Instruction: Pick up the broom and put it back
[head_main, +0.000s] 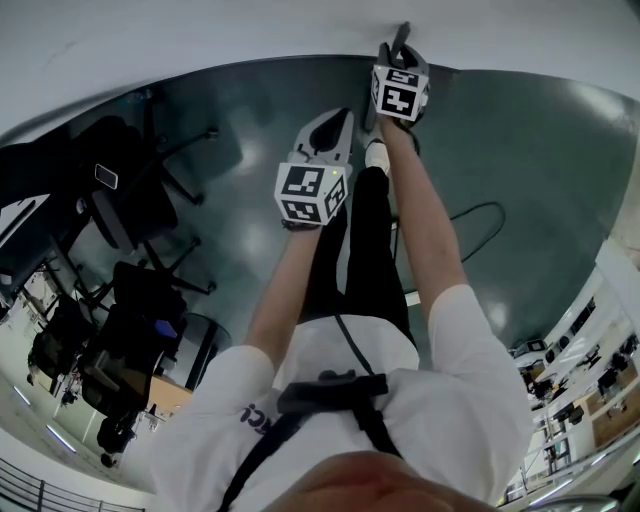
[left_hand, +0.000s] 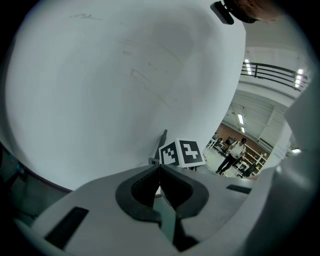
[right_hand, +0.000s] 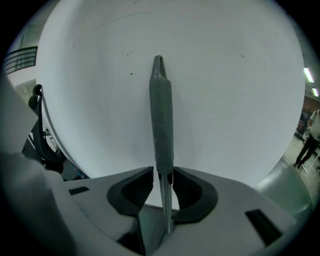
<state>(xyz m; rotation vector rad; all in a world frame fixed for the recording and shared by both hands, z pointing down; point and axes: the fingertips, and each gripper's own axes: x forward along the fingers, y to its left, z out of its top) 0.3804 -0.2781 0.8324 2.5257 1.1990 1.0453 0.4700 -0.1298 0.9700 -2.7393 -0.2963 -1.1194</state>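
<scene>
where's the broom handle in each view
Head view: broom handle at the top, right of centre, above a marker cube.
Left gripper view: handle small, just below centre, left of that marker cube.
Right gripper view: handle upright in the middle, between the right gripper's jaws.
Shared landmark: the white wall.

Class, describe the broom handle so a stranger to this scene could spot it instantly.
Start at the big white wall. Before it rises a slim grey broom handle, clamped in the right gripper. Nothing else is held: the left gripper is shut, empty.
</scene>
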